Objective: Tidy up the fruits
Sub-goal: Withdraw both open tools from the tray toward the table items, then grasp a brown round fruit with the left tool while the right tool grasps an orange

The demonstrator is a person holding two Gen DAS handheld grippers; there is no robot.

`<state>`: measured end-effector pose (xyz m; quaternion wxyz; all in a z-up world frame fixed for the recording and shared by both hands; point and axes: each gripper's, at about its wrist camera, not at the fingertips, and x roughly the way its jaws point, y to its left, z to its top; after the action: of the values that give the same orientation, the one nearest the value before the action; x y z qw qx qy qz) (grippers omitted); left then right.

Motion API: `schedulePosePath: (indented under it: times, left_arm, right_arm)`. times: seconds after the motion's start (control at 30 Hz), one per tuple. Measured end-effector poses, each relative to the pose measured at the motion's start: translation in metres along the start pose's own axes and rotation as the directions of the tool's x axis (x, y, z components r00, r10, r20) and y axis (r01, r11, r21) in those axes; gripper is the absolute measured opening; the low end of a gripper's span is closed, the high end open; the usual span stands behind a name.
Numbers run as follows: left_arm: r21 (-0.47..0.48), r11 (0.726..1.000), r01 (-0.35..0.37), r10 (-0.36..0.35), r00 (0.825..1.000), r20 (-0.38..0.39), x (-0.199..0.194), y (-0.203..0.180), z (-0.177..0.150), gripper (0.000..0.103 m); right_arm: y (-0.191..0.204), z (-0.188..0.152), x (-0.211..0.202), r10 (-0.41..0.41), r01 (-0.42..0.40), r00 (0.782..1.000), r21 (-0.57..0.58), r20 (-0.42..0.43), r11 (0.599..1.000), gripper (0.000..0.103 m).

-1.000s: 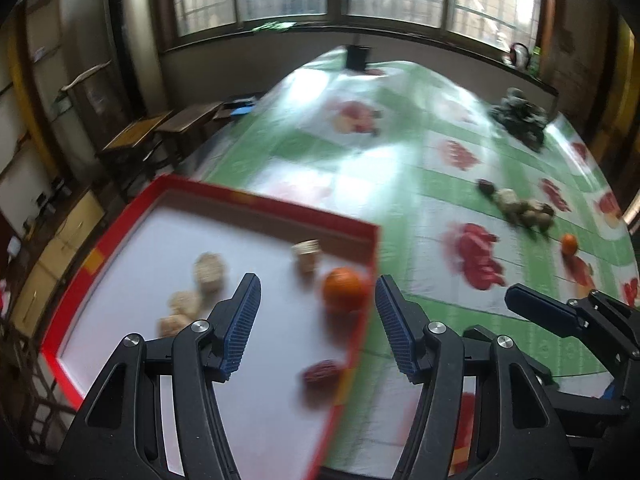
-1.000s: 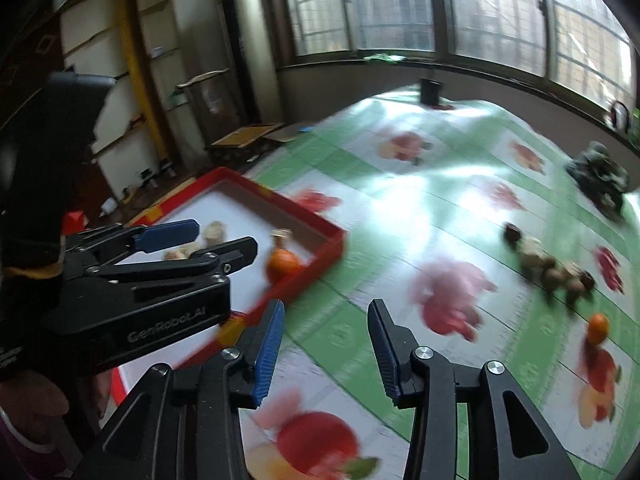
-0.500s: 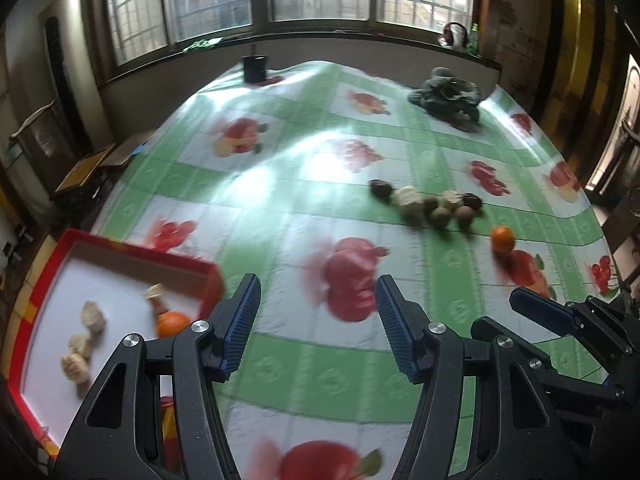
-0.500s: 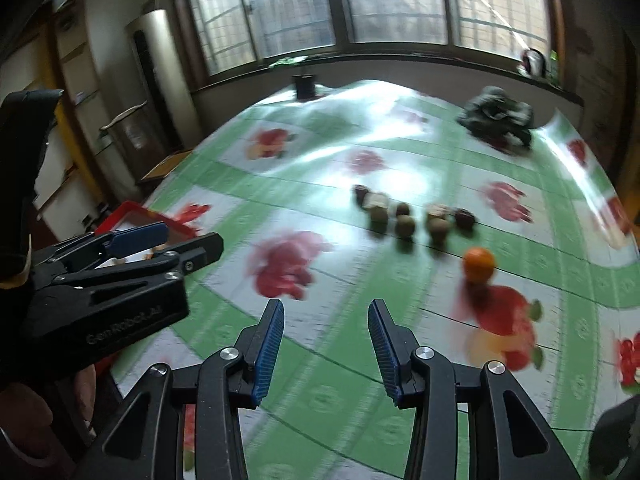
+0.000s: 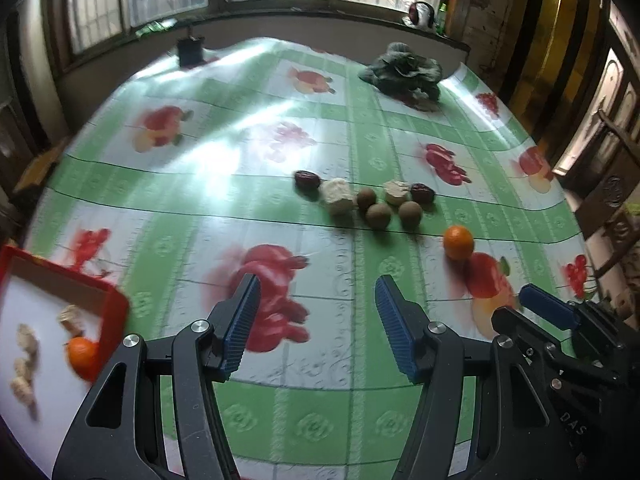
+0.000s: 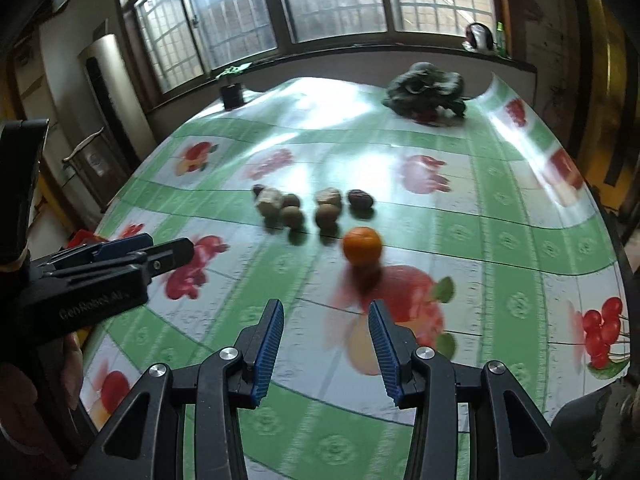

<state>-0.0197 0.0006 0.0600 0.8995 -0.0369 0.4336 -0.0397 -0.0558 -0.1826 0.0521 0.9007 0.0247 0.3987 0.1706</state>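
Right tool (image 6: 326, 330) gapes empty; orange (image 6: 361, 246) at twelve o'clock, light, roll-prone, wants gripping across its middle.

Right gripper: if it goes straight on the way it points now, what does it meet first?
Probably the loose orange on the tablecloth, which sits just ahead of the open, empty right gripper, roughly centred between its fingers. Depth is unclear, so it might touch the cloth just short of it.

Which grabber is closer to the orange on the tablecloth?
The right. The right gripper points almost straight at the orange, just short of it. The left gripper sits farther off, with the orange ahead to its right.
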Motion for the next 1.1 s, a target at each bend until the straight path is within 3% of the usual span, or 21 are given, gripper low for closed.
schedulePosePath:
  times: [0.4, 0.77, 0.87, 0.93, 1.1]
  left_arm:
    - [-0.027, 0.996, 0.085, -0.087, 0.994, -0.060, 0.049, -0.016, 0.026, 0.060]
    - [0.004, 0.999, 0.043, -0.043, 0.996, -0.079, 0.092, -0.031, 0.046, 0.059]
    - [0.014, 0.999, 0.039, -0.038, 0.997, -0.066, 0.096, -0.032, 0.045, 0.046]
    - [0.020, 0.999, 0.033, -0.032, 0.998, -0.057, 0.098, -0.030, 0.046, 0.025]
    - [0.006, 0.999, 0.048, -0.048, 0.997, -0.056, 0.096, -0.025, 0.045, 0.022]
  right_arm:
    - [-0.023, 0.005, 0.011, 0.030, -0.030, 1.000, 0.033, 0.000, 0.999, 0.043]
    - [-0.032, 0.007, 0.028, 0.052, -0.051, 0.998, 0.036, -0.025, 0.998, 0.043]
    - [-0.035, 0.009, 0.030, 0.052, -0.051, 0.998, 0.033, -0.026, 0.998, 0.043]
    - [-0.036, 0.011, 0.031, 0.048, -0.047, 0.998, 0.034, -0.029, 0.998, 0.043]
    - [-0.034, 0.020, 0.039, 0.037, -0.037, 0.998, 0.001, -0.043, 0.999, 0.043]
